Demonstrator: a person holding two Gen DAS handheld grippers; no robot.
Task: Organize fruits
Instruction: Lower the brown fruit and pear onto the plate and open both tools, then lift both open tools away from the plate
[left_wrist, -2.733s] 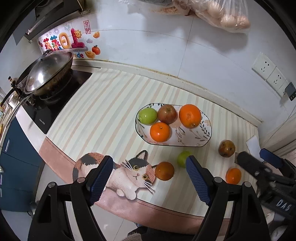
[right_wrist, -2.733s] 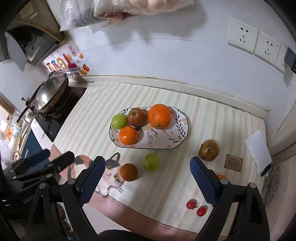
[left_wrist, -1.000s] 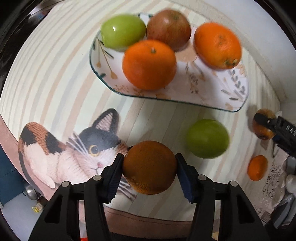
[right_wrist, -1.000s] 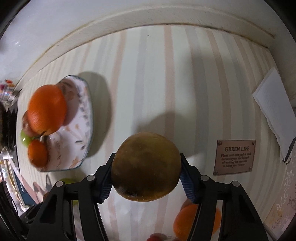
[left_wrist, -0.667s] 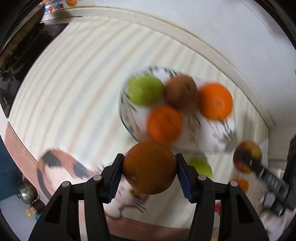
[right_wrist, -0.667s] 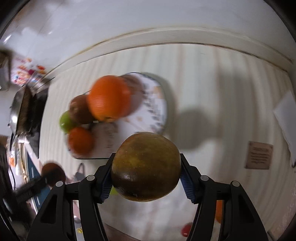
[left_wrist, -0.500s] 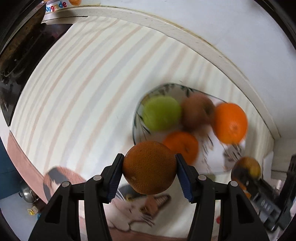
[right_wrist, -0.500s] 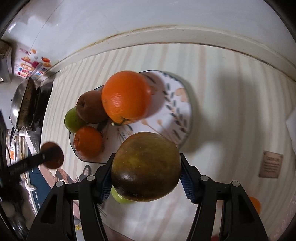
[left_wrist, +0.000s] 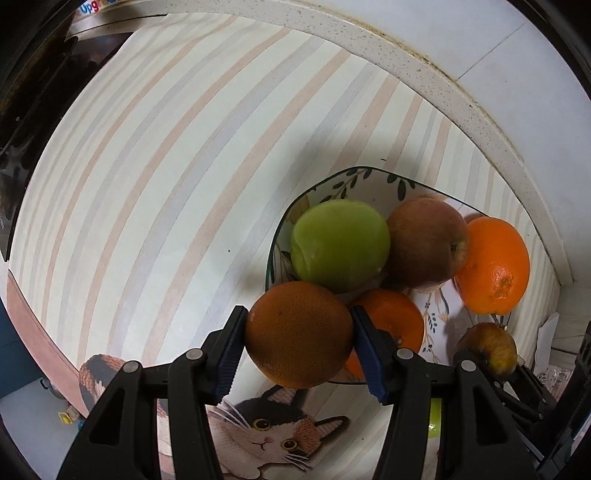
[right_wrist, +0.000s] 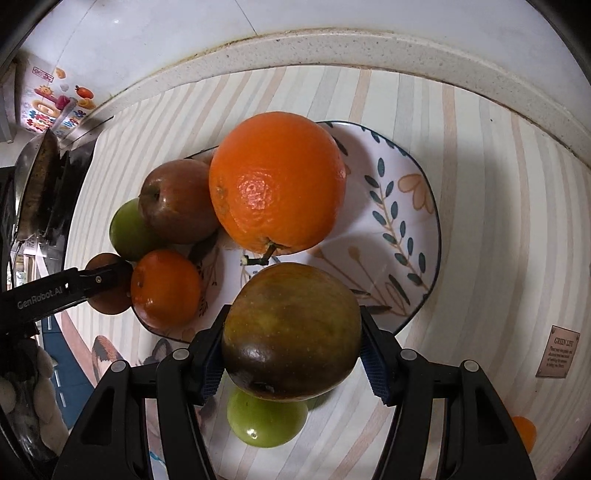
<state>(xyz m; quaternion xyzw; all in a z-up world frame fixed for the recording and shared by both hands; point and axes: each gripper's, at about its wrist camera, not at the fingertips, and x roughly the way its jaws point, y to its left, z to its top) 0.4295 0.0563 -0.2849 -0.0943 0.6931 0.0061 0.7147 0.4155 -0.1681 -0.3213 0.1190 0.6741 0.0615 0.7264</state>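
1. My left gripper (left_wrist: 298, 334) pinches a dull, rough-skinned brown-orange orange (left_wrist: 298, 334), held above the near-left rim of the oval leaf-patterned ceramic plate (right_wrist: 413, 221).
2. My right gripper (right_wrist: 291, 334) clamps a dark brownish-green apple (right_wrist: 291, 332) over the plate's near edge.
3. On the striped mat, one round green fruit (right_wrist: 266, 421) lies below the apple.

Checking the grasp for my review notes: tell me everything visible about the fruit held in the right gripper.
The dark apple is round, with olive-green skin shading to brownish red and a near-black patch low on its front. Its skin looks smooth, glossy and finely speckled. The right gripper has its blue-padded jaws pressed on the apple's two sides, lifting it clear of the surface. It hangs over the near edge of the patterned plate, in front of the large orange, with a green apple on the mat below.
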